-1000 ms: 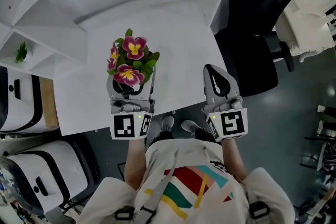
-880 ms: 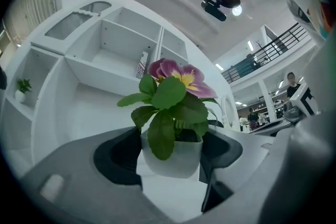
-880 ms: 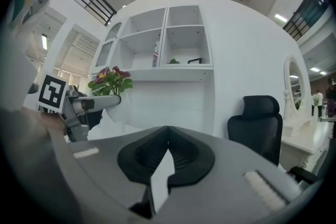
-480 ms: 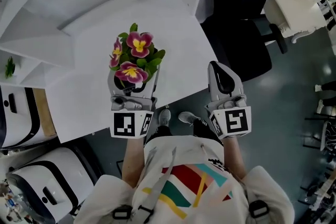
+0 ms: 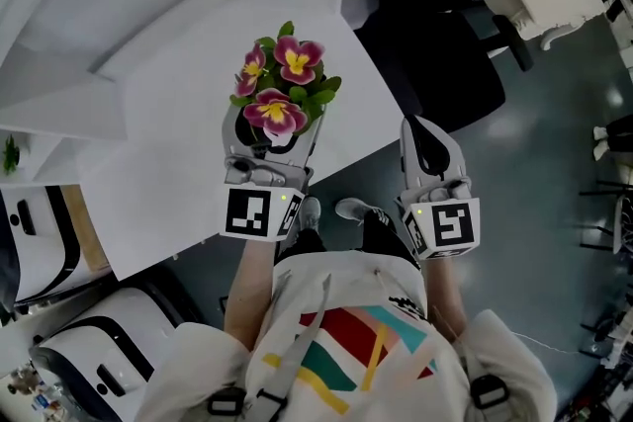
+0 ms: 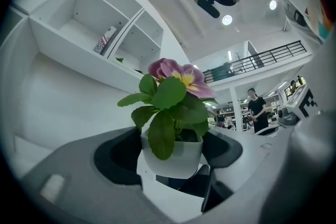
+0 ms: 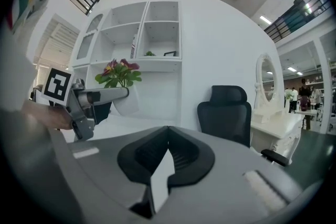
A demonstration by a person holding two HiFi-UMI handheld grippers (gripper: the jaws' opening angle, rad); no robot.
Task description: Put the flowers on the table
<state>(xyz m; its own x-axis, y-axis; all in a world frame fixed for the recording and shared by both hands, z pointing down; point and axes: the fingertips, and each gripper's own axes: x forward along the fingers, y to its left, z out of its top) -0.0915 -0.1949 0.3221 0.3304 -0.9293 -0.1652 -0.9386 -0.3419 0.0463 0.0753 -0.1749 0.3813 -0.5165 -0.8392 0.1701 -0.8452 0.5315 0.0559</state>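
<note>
I am pinching the small white pot of pink-and-yellow flowers in my left hand-held gripper, by its stiff walls. It is probably light and top-heavy, with fragile petals.

Forearms forward; left hand-held gripper jaws clamped on flower pot; right hand-held gripper jaws together, empty.

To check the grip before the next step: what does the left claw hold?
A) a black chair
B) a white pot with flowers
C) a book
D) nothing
B: the left claw is closed on the white pot with flowers, its pads pressing both sides.
</note>
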